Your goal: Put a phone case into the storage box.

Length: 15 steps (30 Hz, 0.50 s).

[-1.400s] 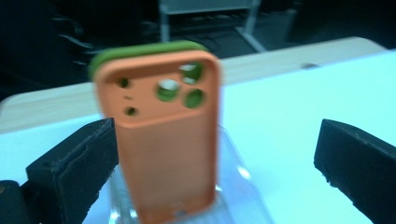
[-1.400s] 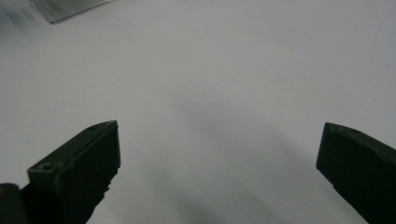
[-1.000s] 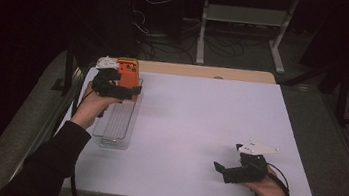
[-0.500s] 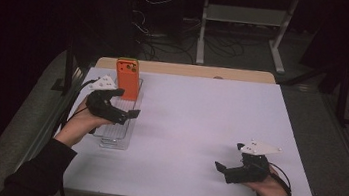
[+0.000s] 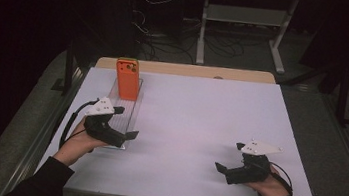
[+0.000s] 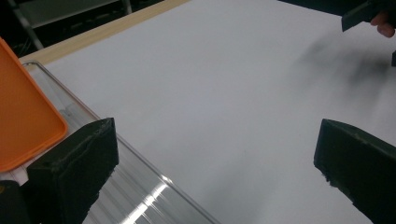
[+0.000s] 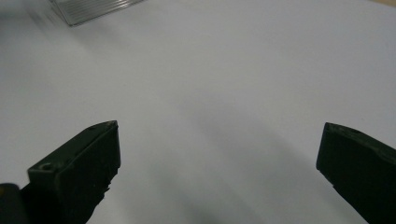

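Observation:
An orange phone case [image 5: 127,78] stands upright at the far end of a clear ribbed tray [image 5: 133,104] on the left of the white table. My left gripper [image 5: 126,122] hovers open over the tray's near end, a short way from the case, with nothing between its jaws. In the left gripper view the left gripper [image 6: 215,172] has its jaws wide apart, with the orange case [image 6: 23,121] and the tray [image 6: 140,196] at the left. My right gripper [image 5: 229,157] rests open and empty at the near right of the table. The right gripper view looks between the open right gripper [image 7: 219,172] at bare white surface.
The white table top [image 5: 200,121] has a wooden strip [image 5: 191,71] along its far edge. A corner of the clear tray [image 7: 93,9] appears far off in the right gripper view. Dark floor, cables and a stand lie beyond the table.
My left gripper has drawn back from the orange case toward the near end of the tray, leaving the case standing. The right gripper has stayed in place.

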Each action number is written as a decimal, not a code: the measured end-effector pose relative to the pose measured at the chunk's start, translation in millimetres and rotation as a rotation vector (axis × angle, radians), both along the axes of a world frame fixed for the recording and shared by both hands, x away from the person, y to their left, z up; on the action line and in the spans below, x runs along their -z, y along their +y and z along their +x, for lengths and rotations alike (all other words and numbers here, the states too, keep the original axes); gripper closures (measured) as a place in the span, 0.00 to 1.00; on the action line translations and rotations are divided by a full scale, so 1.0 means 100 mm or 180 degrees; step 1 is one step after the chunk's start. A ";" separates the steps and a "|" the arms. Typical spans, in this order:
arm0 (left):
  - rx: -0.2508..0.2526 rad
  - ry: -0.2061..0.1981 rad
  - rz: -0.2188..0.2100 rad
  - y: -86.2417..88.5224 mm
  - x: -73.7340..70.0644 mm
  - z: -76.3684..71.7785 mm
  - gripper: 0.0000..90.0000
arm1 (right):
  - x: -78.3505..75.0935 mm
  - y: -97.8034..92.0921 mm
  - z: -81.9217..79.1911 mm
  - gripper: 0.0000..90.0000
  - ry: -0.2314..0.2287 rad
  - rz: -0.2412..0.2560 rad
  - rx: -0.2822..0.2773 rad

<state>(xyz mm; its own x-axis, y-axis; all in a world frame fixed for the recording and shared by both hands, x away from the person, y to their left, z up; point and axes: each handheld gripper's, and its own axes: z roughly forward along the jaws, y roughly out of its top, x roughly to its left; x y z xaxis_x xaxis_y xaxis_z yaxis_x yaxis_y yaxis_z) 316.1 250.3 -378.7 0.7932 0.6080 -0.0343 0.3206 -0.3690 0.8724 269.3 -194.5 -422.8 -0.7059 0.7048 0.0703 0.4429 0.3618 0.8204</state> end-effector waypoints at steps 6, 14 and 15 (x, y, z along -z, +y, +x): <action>0.0015 0.0020 -0.0036 0.06 0.08 -0.11 0.00 | -0.03 -0.03 0.00 0.00 -0.0076 0.0030 -0.0005; 0.0028 0.0037 -0.0008 0.14 0.17 -0.20 0.00 | -0.06 -0.05 -0.01 0.00 -0.0093 0.0056 -0.0013; 0.0029 0.0042 0.0005 0.14 0.18 -0.20 0.00 | -0.06 -0.05 -0.01 0.00 -0.0091 0.0054 -0.0015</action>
<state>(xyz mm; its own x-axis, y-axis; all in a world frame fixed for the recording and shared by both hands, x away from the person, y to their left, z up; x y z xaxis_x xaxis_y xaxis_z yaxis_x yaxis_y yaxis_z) 295.8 264.3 -396.9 0.7981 0.6009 -0.0438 0.3287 -0.3733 0.8676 268.5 -199.2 -417.3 -0.7112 0.7003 0.0620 0.4176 0.3498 0.8386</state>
